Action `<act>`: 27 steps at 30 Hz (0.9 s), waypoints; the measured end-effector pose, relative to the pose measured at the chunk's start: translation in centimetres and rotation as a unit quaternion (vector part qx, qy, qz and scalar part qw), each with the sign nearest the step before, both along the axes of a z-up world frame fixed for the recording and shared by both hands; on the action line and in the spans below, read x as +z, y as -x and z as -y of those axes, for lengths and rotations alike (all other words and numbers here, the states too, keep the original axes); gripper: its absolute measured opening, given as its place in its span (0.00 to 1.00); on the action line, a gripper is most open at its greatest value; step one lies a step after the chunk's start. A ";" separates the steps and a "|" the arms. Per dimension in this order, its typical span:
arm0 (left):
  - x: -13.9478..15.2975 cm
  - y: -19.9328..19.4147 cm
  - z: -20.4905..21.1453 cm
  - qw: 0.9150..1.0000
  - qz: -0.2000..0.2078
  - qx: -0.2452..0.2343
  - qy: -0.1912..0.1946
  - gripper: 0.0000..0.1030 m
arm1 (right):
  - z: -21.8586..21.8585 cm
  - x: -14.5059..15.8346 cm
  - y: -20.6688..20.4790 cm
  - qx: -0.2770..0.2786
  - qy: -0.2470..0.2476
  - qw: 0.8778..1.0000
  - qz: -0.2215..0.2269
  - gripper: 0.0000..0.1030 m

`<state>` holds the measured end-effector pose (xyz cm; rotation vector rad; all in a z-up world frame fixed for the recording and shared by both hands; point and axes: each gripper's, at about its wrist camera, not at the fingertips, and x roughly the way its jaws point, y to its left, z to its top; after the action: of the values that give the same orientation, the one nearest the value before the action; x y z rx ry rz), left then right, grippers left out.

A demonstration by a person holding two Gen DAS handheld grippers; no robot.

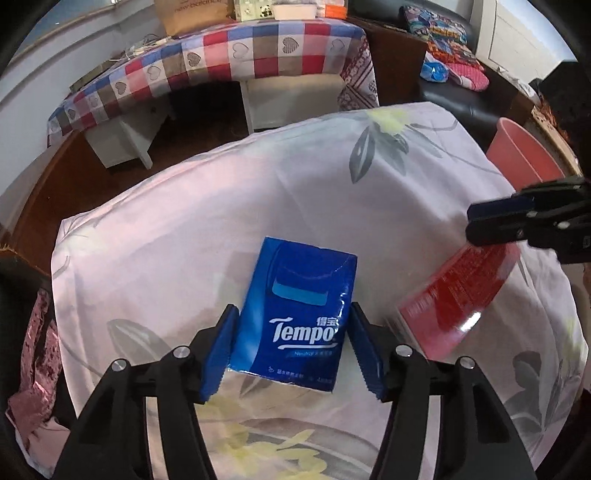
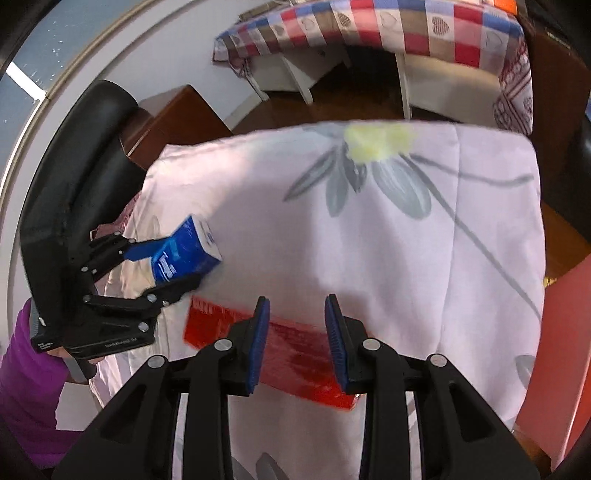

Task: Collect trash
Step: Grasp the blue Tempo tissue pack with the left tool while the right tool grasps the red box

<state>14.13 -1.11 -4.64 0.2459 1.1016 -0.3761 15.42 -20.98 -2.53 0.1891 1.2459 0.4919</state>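
Left gripper (image 1: 291, 349) jaws wide, straddling blue tissue pack (image 1: 295, 317) at frame centre on the sheet; centre pads on its long edges before squeezing; right gripper (image 2: 297, 341) narrow, empty, above red box (image 2: 295, 354).

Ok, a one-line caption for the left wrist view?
Left tongs straddle a blue Tempo tissue pack on a floral sheet, red box alongside.

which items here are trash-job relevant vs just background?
Job:
- blue tissue pack, between left hand-held gripper fingers
- red box
- pink bin
- right hand-held gripper

Background:
- checkered tablecloth
- floral sheet
- paper bag
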 end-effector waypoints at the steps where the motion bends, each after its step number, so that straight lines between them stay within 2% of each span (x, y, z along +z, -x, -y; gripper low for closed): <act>1: 0.0 0.2 0.0 1.000 0.000 0.003 0.004 0.56 | 0.2 -0.2 0.2 -0.003 -0.004 1.000 -0.006 0.31; 4: 0.1 0.9 0.0 1.000 0.001 0.009 0.008 0.56 | 0.6 -0.1 1.3 -0.004 -0.016 1.000 -0.014 0.31; 11: 0.9 3.2 0.0 0.999 0.010 0.036 0.026 0.56 | -0.7 1.3 5.4 0.025 -0.032 0.999 0.000 0.31; 16: 1.1 4.8 -0.4 0.998 0.010 0.060 0.034 0.56 | -3.1 1.6 8.0 0.062 0.021 0.997 0.029 0.31; 19: 1.2 5.6 -0.9 0.996 0.009 0.077 0.044 0.56 | -4.3 1.8 9.0 0.079 0.041 0.995 0.044 0.43; 23: 1.2 6.2 -1.5 0.994 0.006 0.096 0.054 0.56 | -5.0 3.2 9.5 0.095 0.061 0.990 0.080 0.45; 27: 1.3 7.0 -2.4 0.991 0.006 0.118 0.068 0.56 | -5.7 3.6 8.5 0.102 0.108 0.983 0.112 0.53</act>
<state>7.14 1.26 -3.29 -0.0048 1.0748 -0.2365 6.88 -15.32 1.10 -0.1758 1.0934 0.5348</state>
